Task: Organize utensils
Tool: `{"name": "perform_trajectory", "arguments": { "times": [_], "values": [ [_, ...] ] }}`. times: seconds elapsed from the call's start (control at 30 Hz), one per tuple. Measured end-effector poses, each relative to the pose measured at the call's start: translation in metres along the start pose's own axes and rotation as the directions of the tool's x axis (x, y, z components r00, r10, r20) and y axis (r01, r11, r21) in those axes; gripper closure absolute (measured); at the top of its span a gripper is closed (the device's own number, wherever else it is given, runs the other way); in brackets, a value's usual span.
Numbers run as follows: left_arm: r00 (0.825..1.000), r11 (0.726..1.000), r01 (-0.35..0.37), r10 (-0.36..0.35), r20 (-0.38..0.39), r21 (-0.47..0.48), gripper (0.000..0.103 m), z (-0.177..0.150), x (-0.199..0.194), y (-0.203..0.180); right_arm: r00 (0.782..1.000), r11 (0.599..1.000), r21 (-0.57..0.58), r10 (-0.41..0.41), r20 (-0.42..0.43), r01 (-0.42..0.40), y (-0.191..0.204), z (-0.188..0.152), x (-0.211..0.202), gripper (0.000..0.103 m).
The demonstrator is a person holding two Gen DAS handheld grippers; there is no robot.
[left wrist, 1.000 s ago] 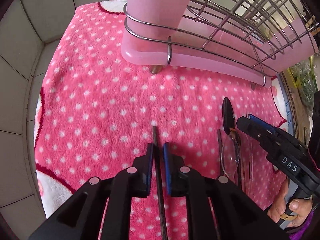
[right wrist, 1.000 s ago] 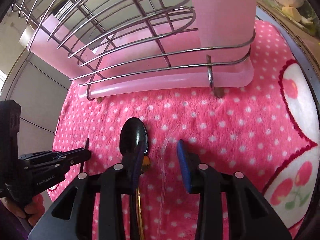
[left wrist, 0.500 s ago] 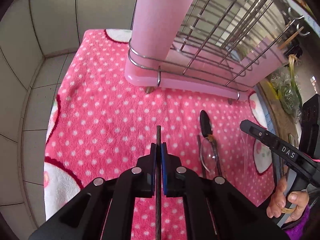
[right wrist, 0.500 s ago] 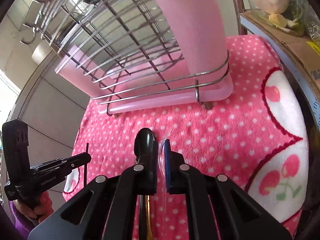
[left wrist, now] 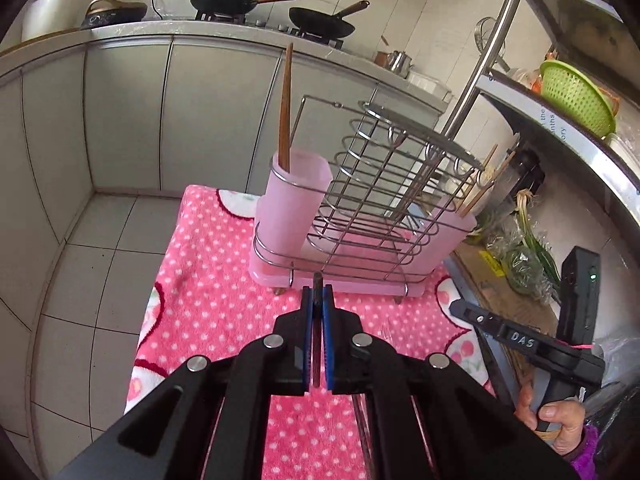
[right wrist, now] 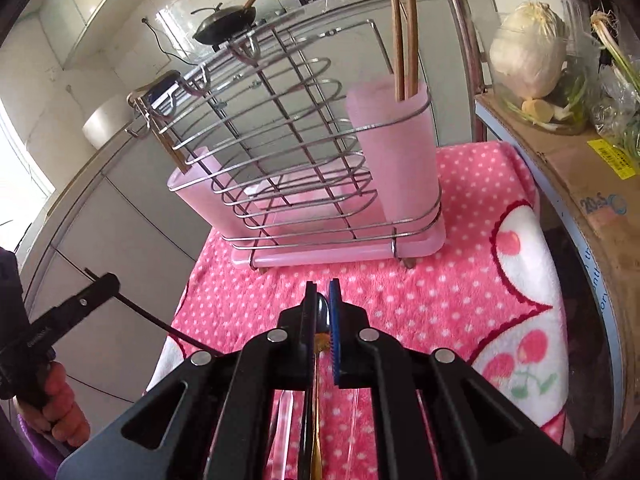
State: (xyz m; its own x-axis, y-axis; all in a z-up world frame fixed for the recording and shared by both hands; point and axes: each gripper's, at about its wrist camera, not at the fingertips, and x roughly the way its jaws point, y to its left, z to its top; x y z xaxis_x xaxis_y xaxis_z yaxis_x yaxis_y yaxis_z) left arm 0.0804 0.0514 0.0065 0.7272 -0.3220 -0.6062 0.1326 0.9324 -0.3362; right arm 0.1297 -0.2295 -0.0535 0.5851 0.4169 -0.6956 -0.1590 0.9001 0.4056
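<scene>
A pink polka-dot fleece cloth (left wrist: pixel 208 320) is spread under a chrome wire utensil rack with translucent pink plastic cups (left wrist: pixel 360 216). Above the cloth, before the rack, a thin dark chopstick (left wrist: pixel 317 288) is clamped in the nearly closed left gripper (left wrist: pixel 317 300). A dark spoon with a gold handle (right wrist: pixel 322 316) is pinched in the narrowly parted right gripper (right wrist: pixel 322 300).

My left gripper (left wrist: pixel 317 300) is matte black with blue pads (left wrist: pixel 328 332) and silver screws. My right gripper (left wrist: pixel 460 307) bears white "DAS" lettering; a bare-skinned hand (left wrist: pixel 554 428) shows a purple sleeve (left wrist: pixel 582 446).
</scene>
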Motion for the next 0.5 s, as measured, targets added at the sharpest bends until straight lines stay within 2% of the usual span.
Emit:
{"name": "perform_trajectory", "arguments": {
  "times": [0.07, 0.1, 0.13, 0.2, 0.33, 0.5],
  "values": [
    [1.000, 1.000, 0.013, -0.013, 0.015, -0.006, 0.099, 0.003, -0.006, 0.001, 0.997, 1.000, 0.013, -0.010, -0.071, 0.011, -0.003, -0.001, 0.014, 0.095],
    [1.000, 1.000, 0.021, -0.021, 0.018, -0.011, 0.099, 0.003, -0.009, 0.001, 0.995, 1.000, 0.018, -0.023, -0.099, 0.025, -0.003, -0.003, 0.021, 0.089],
    [0.999, 1.000, 0.028, -0.028, 0.021, -0.014, 0.099, 0.004, -0.011, 0.002, 0.992, 0.999, 0.022, -0.034, -0.121, 0.037, -0.005, -0.004, 0.031, 0.077],
    [0.999, 0.999, 0.035, -0.035, 0.026, -0.014, 0.099, 0.004, -0.014, 0.002, 0.984, 0.998, 0.026, -0.052, -0.170, 0.058, -0.009, -0.004, 0.051, 0.064],
    [0.998, 0.999, 0.047, -0.047, 0.035, -0.013, 0.099, 0.006, -0.018, 0.005, 0.963, 0.994, 0.044, -0.082, -0.258, 0.097, -0.016, -0.004, 0.086, 0.063],
    [0.998, 0.998, 0.055, -0.054, 0.037, -0.021, 0.099, 0.006, -0.018, 0.011, 0.941, 0.990, 0.041, -0.115, -0.317, 0.135, -0.019, -0.006, 0.113, 0.063]
  ]
}}
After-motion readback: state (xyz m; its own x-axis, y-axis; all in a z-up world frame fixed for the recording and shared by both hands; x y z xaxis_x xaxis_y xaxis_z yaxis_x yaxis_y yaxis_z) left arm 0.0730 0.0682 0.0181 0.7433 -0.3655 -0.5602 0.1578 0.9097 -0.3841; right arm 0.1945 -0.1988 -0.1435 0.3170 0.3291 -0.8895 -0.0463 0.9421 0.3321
